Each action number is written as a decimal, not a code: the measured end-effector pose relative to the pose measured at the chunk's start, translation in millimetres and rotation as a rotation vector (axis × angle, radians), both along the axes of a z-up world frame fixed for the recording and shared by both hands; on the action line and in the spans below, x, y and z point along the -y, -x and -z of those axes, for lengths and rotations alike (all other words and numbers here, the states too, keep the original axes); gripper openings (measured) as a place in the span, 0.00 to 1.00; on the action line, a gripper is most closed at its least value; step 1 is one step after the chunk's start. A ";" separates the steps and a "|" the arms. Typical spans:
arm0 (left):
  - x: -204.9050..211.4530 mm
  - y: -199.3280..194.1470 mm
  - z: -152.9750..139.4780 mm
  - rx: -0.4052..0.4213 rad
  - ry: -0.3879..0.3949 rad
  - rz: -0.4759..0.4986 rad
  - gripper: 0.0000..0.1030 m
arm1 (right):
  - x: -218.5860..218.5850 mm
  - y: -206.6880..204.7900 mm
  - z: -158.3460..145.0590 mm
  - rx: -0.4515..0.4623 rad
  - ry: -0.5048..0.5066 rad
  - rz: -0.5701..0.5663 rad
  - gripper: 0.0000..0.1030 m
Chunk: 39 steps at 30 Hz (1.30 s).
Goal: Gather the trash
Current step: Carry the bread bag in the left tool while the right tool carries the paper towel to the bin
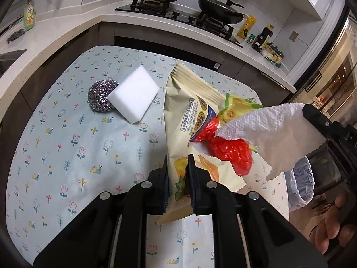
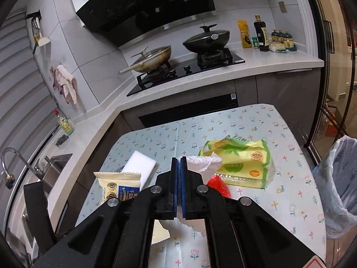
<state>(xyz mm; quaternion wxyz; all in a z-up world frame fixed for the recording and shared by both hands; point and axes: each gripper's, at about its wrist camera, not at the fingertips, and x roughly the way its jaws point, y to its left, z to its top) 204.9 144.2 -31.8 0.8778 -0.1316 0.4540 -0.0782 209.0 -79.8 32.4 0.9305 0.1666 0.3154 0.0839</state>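
My left gripper [image 1: 177, 159] is shut on a cream snack wrapper [image 1: 189, 111] and holds it lifted above the floral table; the wrapper also shows in the right wrist view [image 2: 118, 186]. My right gripper [image 2: 179, 159] is shut on a crumpled white paper towel [image 2: 205, 163], which the left wrist view shows hanging in the air [image 1: 267, 129]. A red plastic wrapper [image 1: 232, 149] and a yellow-green tissue pack [image 2: 243, 163] lie on the table under them.
A white sponge block [image 1: 133, 93] and a steel wool ball [image 1: 99, 95] lie on the table's left part. A bin lined with a pale bag [image 2: 341, 178] stands off the table's right edge. The counter with a stove and pans [image 2: 185, 62] is behind.
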 end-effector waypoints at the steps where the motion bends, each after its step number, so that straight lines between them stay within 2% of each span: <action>1: 4.7 3.5 -3.5 0.006 -0.004 0.008 0.14 | 5.5 5.7 -3.2 0.007 -0.004 0.010 0.03; 18: 113.1 49.2 -45.7 0.108 -0.074 0.198 0.14 | 114.5 86.1 -15.1 0.055 -0.047 0.200 0.03; 32: 229.9 62.6 -49.1 0.134 -0.138 0.371 0.14 | 228.1 135.1 5.6 0.047 -0.098 0.376 0.03; 39: 289.6 61.0 -46.6 0.150 -0.154 0.459 0.14 | 280.8 145.2 14.0 0.036 -0.107 0.455 0.03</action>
